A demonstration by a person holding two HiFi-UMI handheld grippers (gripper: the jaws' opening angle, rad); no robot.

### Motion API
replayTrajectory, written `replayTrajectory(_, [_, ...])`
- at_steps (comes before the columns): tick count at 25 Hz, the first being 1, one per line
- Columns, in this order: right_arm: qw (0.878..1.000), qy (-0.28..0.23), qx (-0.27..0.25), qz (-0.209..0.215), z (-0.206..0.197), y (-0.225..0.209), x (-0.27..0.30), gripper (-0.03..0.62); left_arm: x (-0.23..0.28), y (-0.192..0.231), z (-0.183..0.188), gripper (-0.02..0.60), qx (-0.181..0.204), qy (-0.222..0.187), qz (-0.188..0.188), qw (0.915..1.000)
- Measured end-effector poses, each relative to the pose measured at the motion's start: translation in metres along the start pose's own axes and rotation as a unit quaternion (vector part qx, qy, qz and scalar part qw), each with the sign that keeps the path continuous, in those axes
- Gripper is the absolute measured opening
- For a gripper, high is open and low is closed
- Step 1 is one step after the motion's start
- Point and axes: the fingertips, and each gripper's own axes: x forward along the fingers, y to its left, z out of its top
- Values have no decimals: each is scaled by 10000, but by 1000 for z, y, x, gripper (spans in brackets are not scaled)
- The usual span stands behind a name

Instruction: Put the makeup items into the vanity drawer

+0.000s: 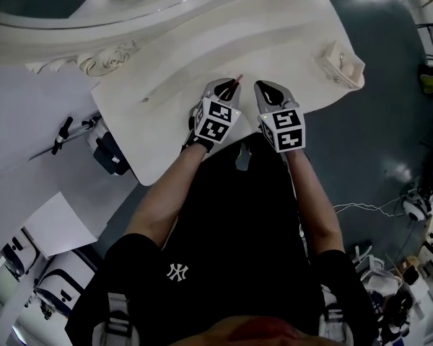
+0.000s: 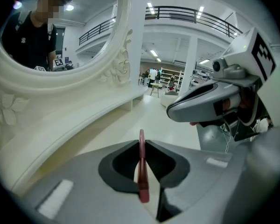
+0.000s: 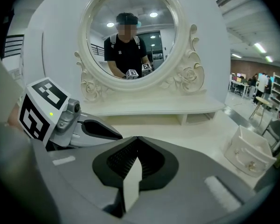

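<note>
A thin red makeup pencil [image 2: 141, 164] is clamped edge-on in my left gripper [image 2: 141, 144], which is shut on it; its tip pokes out past the jaws [image 1: 237, 78]. My left gripper [image 1: 229, 86] hovers over the front of the white vanity top [image 1: 173, 56]. Right beside it, my right gripper [image 1: 269, 87] is shut with nothing between its jaws [image 3: 136, 139]. A small white drawer [image 1: 340, 64] with a metal pull sits on the right end of the vanity top, and it also shows in the right gripper view as the drawer [image 3: 250, 151].
The ornate oval mirror [image 3: 130, 36] rises at the back of the vanity, with a low shelf [image 3: 158, 108] beneath it. White equipment cases [image 1: 108, 150] stand on the floor to the left. Cables and gear [image 1: 411, 207] lie at the right.
</note>
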Motion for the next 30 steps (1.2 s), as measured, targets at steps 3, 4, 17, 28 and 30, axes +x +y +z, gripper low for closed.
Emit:
replayTrajectory(3, [9998,-138,34,-160,9,-11,-18,21,-1,-17,22,41,101,-121,-157,9998])
replayTrajectory(4, [9996,-182,45,-207,11,-16,-25,21,-1,-24,30,41,138,-162,-209,9996])
replayTrajectory(17, [9941,-700,261,-791,29,-124,-107,21,34,-107,142,41,659,-615,-570,9943])
replayTrajectory(28, [9903,-809,472,-1023,18,-235,-146,21,107,-170,216,41,830,-653,-781,9913])
replayTrajectory(30, [9901,-802,516,-1032,15,-252,-150,21,123,-179,227,41,863,-669,-816,9907])
